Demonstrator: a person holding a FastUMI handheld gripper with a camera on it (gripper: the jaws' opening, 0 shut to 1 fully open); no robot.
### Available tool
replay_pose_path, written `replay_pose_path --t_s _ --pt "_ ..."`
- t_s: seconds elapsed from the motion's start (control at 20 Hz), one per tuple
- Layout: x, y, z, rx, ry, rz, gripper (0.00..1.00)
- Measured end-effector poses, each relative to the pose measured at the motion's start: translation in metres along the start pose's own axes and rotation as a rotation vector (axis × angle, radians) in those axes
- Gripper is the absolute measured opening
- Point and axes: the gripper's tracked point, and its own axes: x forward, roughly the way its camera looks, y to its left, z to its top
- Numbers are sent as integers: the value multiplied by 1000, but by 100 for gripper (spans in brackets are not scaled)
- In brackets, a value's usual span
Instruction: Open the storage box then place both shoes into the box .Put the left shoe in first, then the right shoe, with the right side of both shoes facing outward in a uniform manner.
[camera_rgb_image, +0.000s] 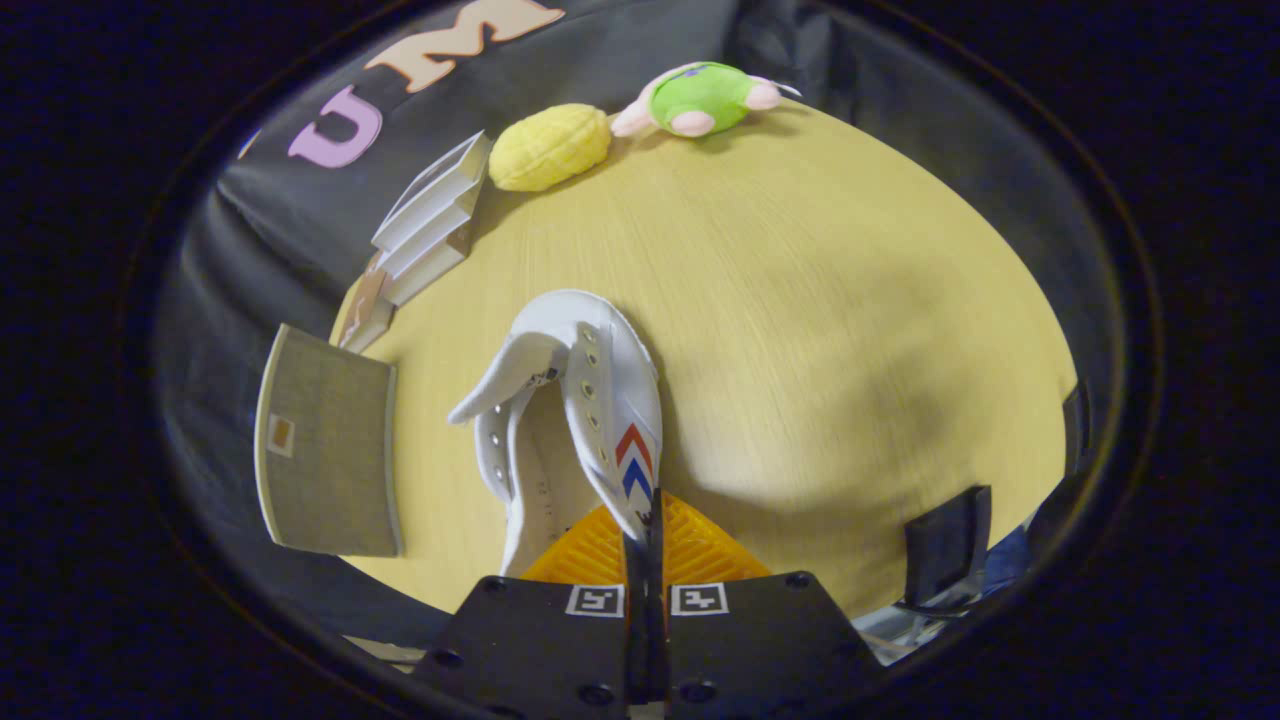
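Your tongs are pinched nearly closed on the side wall of the white shoe, which hangs over the wooden bench. Left of it stands the grey storage box; far beyond lie a yellow plush and a green one.

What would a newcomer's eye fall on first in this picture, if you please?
The white shoe with its red and blue chevrons, pinched at the collar by the closed tongs and hanging over the wooden table. Beyond it, a yellow plush and a green plush sit at the table's far edge, and a grey fabric box stands beside the shoe.
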Motion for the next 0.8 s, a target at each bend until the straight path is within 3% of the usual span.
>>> replay_pose_path --t_s 0.3,0.8 --pt "-17 6 3 30 -30 27 3" --pt "-39 69 -3 89 -43 115 3"
